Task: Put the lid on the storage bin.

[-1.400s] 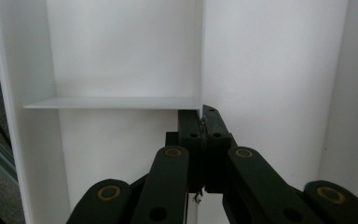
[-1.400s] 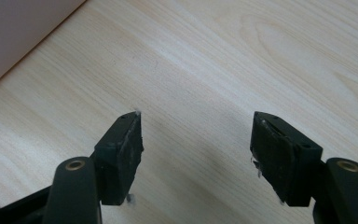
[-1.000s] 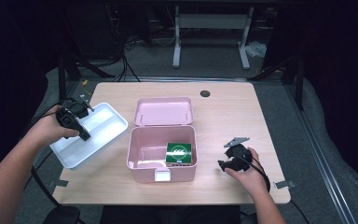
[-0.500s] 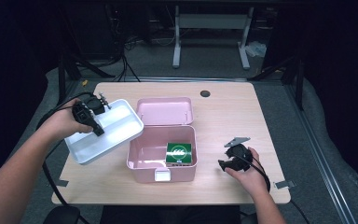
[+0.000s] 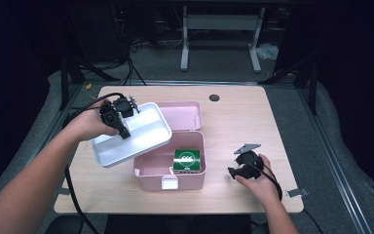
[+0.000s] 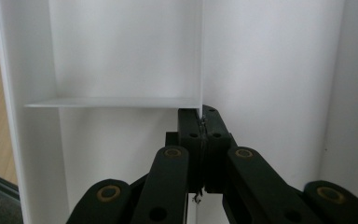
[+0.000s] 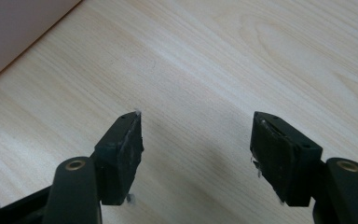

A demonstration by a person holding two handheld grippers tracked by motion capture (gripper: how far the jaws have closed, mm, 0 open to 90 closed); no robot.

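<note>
Nearest us, our right tool (image 5: pixel 236 171) sits low on the tabletop (image 5: pixel 253 122) at the near right, jaws wide apart with nothing between them; the right gripper view has bare wood under the gap (image 7: pixel 196 135) and a pink edge at top left. Just left of it stands the open pink box (image 5: pixel 170 170), front latch toward us, lid (image 5: pixel 182 114) tipped back flat behind it. A green pack (image 5: pixel 187 160) lies inside the box on its right side. Farther left, our left tool (image 5: pixel 122 127) is clamped tight on the white tray (image 5: pixel 136 139), gripping its inner divider wall (image 6: pixel 200 70); the left gripper view has the jaws pressed together on that thin wall, with a cross divider to the left. Tray is lifted, tilted, its right end hanging over the box's left rear corner, apart from the tabletop. Far side of the tabletop has a dark round hole (image 5: pixel 214 97).
</note>
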